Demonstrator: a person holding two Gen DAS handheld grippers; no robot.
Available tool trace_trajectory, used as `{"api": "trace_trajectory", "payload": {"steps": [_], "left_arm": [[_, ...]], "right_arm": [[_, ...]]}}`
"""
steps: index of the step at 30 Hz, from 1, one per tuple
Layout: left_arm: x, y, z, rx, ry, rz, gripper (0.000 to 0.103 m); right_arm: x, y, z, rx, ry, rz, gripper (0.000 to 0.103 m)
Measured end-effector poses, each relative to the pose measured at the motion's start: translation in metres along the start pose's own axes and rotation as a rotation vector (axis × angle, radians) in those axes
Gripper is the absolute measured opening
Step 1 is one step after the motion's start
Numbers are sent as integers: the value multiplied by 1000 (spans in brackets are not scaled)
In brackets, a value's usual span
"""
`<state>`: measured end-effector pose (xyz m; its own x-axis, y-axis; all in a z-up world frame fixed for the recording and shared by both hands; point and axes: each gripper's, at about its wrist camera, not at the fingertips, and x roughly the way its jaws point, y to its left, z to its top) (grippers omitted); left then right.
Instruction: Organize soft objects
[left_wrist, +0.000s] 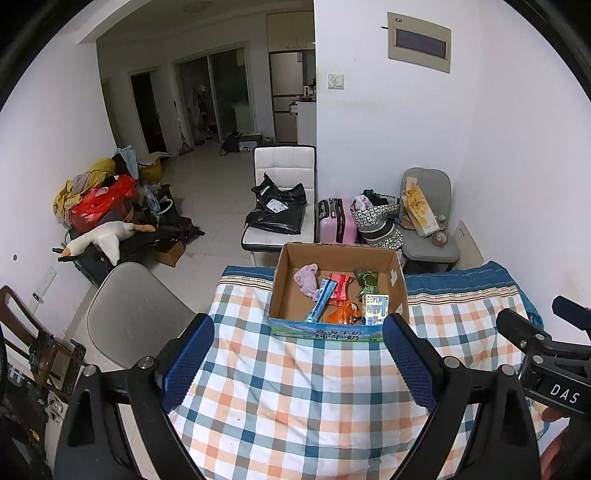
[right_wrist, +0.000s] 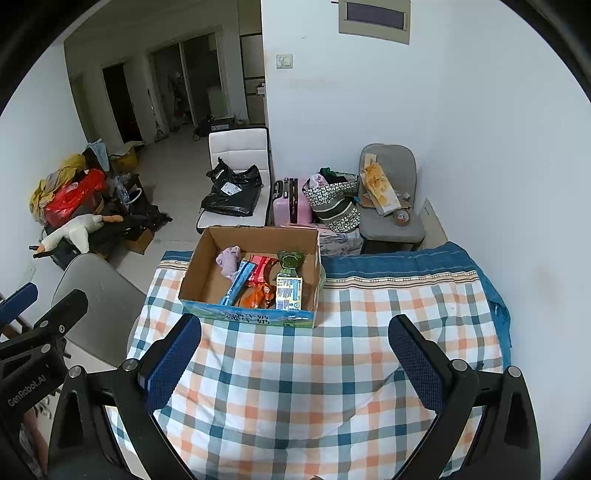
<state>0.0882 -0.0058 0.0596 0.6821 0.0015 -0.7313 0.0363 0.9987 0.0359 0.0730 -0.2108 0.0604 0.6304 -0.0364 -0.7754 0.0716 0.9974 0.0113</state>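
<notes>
Checked cloth (left_wrist: 295, 398) in white, orange and teal is covering the table and filling the lower half of both frames, with a blue striped band running along its far edge. Sitting on it just above frame centre is an open cardboard box (left_wrist: 291, 295), its near wall printed in blue and green. Lying inside the box are the soft things: a lilac cloth bundle (left_wrist: 308, 281) toward the back left, a long blue packet (left_wrist: 319, 301) slanting beside it, a red packet (left_wrist: 341, 286) and an orange packet (left_wrist: 343, 314) toward the middle, a green packet (left_wrist: 365, 278) at the back right, and a white-and-blue carton (left_wrist: 375, 308) leaning against the near right corner. Nothing is lying loose on the cloth around the box.

Left gripper (left_wrist: 297, 354) is hovering over the bare cloth in the lower part of the left wrist view, its blue-padded fingers (left_wrist: 188, 362) standing wide apart and holding nothing. Right gripper (right_wrist: 295, 354) is hovering likewise in the lower part of the right wrist view, its fingers (right_wrist: 415, 365) also spread wide and empty; both are well short of the box.

Beyond the table, a white chair carrying a black bag (left_wrist: 277, 208) is standing at upper centre, and a pink suitcase (left_wrist: 338, 221) is standing just right of it.
</notes>
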Motion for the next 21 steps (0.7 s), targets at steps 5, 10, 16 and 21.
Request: {"api": "trace_trajectory", "payload": {"steps": [5, 10, 16, 21], "left_arm": [[0, 0, 0, 2, 0, -2, 93], [-1, 2, 0, 2, 1, -1, 93], [-4, 2, 0, -12, 1, 7, 93], [-4, 3, 0, -15, 0, 10, 93]], "right_arm": [[1, 0, 0, -1, 1, 4, 103], [-3, -2, -2, 9, 2, 5, 103], [-2, -2, -2, 10, 2, 5, 103], [-5, -5, -3, 15, 6, 11, 103]]}}
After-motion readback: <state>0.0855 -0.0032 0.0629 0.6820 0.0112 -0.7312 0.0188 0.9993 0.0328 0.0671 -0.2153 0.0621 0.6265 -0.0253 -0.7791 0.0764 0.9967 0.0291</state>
